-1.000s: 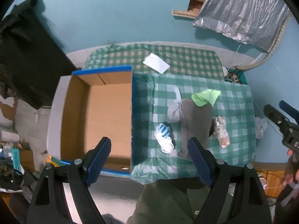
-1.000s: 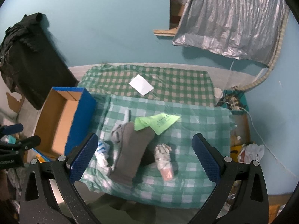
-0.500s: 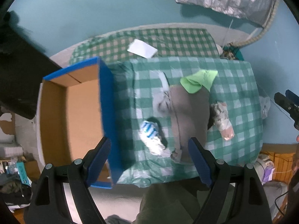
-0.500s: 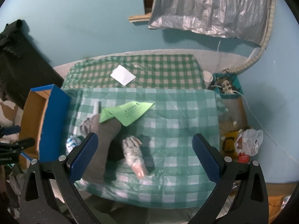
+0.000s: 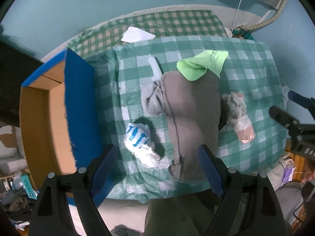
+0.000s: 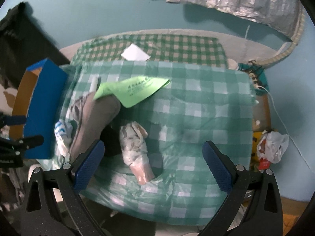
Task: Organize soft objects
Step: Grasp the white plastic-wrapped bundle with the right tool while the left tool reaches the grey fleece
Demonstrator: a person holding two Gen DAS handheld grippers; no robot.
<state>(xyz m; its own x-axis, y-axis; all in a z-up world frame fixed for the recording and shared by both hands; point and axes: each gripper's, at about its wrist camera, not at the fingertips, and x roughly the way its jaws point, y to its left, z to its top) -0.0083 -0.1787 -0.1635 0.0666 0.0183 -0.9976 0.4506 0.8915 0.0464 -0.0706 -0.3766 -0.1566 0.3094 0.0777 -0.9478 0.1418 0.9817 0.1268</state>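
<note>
Left wrist view: the left gripper (image 5: 157, 162) is held with fingers apart above the blue-striped bundle (image 5: 138, 137), just beside the cardboard box (image 5: 78, 106). The right gripper (image 6: 153, 166), likewise spread, is empty. A pick is judged pending; descent and closure are required.

We are counting, all relative to the one blue-walled cardboard box (image 5: 78, 106): one blue-striped white plastic bundle (image 5: 137, 137) lying just beside it, one brown-grey cloth (image 5: 193, 114) beyond that, one lime-green sheet (image 5: 202, 64) lapping the cloth's far end, one patterned wrapped bundle (image 6: 135, 147) farthest from the box, and one white paper (image 6: 134, 54) behind. We are holding two blue-padded grippers.
</note>
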